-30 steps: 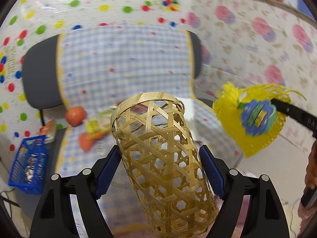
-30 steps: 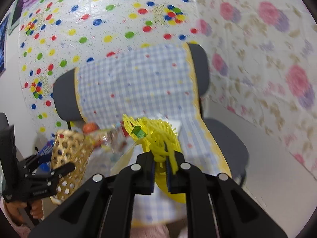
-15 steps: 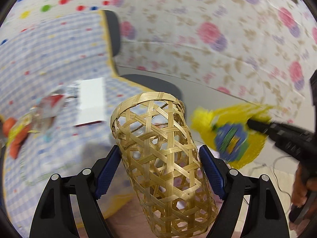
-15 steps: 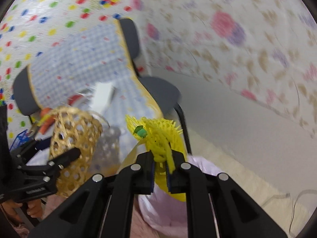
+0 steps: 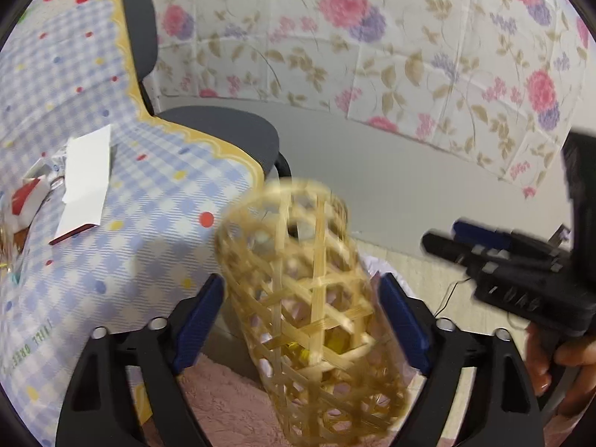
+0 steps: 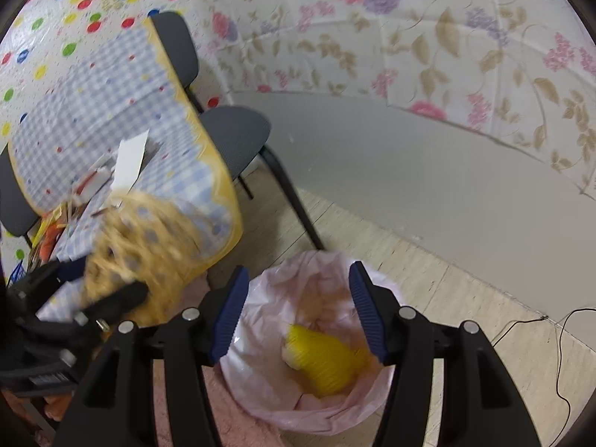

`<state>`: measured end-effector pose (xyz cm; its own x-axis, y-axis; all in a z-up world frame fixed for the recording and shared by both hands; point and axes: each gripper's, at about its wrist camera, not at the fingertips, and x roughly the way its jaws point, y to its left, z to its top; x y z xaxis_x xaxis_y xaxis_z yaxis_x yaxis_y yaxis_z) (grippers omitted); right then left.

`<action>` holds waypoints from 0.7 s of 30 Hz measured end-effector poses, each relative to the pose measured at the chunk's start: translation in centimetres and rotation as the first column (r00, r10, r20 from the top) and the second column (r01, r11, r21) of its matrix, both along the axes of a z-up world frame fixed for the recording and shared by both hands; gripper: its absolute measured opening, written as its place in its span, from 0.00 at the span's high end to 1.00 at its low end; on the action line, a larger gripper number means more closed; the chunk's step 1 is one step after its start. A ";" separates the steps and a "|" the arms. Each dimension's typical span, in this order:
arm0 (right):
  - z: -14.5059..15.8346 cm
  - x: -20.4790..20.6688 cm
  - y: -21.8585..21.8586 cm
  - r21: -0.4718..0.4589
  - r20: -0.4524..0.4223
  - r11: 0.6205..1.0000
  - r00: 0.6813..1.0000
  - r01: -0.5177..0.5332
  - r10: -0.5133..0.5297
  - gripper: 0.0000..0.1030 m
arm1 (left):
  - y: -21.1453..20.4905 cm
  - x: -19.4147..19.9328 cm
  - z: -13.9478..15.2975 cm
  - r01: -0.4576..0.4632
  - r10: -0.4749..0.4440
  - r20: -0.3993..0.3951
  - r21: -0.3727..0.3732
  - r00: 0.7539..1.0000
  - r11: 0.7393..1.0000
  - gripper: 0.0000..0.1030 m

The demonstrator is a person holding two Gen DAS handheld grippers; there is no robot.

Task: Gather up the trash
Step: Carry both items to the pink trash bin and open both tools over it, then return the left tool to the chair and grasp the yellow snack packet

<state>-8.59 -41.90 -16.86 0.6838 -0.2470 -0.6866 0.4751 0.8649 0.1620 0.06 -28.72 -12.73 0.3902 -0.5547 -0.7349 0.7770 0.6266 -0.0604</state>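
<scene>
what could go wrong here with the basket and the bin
1. The woven basket sits blurred between the left gripper's opening jaws; it may miss the pink-lined bin and hit the floor.
2. It could catch the checked tablecloth edge beside it.
3. The yellow mesh already fills part of the bin, so the basket may not settle.
</scene>
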 end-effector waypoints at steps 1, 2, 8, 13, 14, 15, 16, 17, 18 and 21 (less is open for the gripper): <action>0.0 -0.2 -0.3 -0.002 0.005 1.000 1.000 0.004 -0.004 0.46 | -0.4 -0.1 -0.2 -0.003 0.003 0.019 0.021 1.000 1.000 0.13; 0.2 -0.2 -0.6 -0.002 0.010 1.000 1.000 0.007 -0.007 0.46 | -0.6 -0.2 -0.4 -0.004 0.003 0.029 0.040 1.000 0.999 0.13; 0.6 0.0 -0.9 0.007 0.029 1.000 1.000 -0.008 0.008 0.46 | 0.7 1.1 -0.9 -0.069 0.068 0.019 0.064 0.997 0.996 0.13; 0.8 0.9 0.3 0.013 0.027 0.999 0.998 -0.051 0.050 0.46 | 3.9 1.9 -0.2 -0.149 0.149 0.011 0.040 0.989 0.988 0.13; 0.9 1.2 0.7 0.012 0.028 0.998 0.998 -0.063 0.063 0.46 | 4.5 2.0 -0.1 -0.165 0.165 0.011 0.037 0.986 0.986 0.13; 1.0 1.4 1.2 0.007 0.031 0.997 0.997 -0.075 0.075 0.46 | 5.4 2.0 0.1 -0.183 0.183 0.014 0.033 0.983 0.983 0.13; 1.1 1.5 1.5 0.004 0.032 0.997 0.996 -0.083 0.083 0.46 | 6.1 2.0 0.3 -0.197 0.196 0.017 0.030 0.980 0.980 0.13; 1.3 1.9 2.1 -0.001 0.035 0.995 0.994 -0.100 0.100 0.46 | 6.6 2.0 0.4 -0.207 0.207 0.020 0.030 0.978 0.978 0.13; 1.4 2.3 2.6 -0.005 0.037 0.994 0.993 -0.113 0.113 0.46 | 7.2 2.0 0.6 -0.220 0.219 0.024 0.028 0.975 0.975 0.13; 1.7 3.7 4.4 -0.018 0.036 0.986 0.986 -0.164 0.164 0.46 | 9.3 2.0 1.4 -0.262 0.261 0.033 0.007 0.965 0.965 0.13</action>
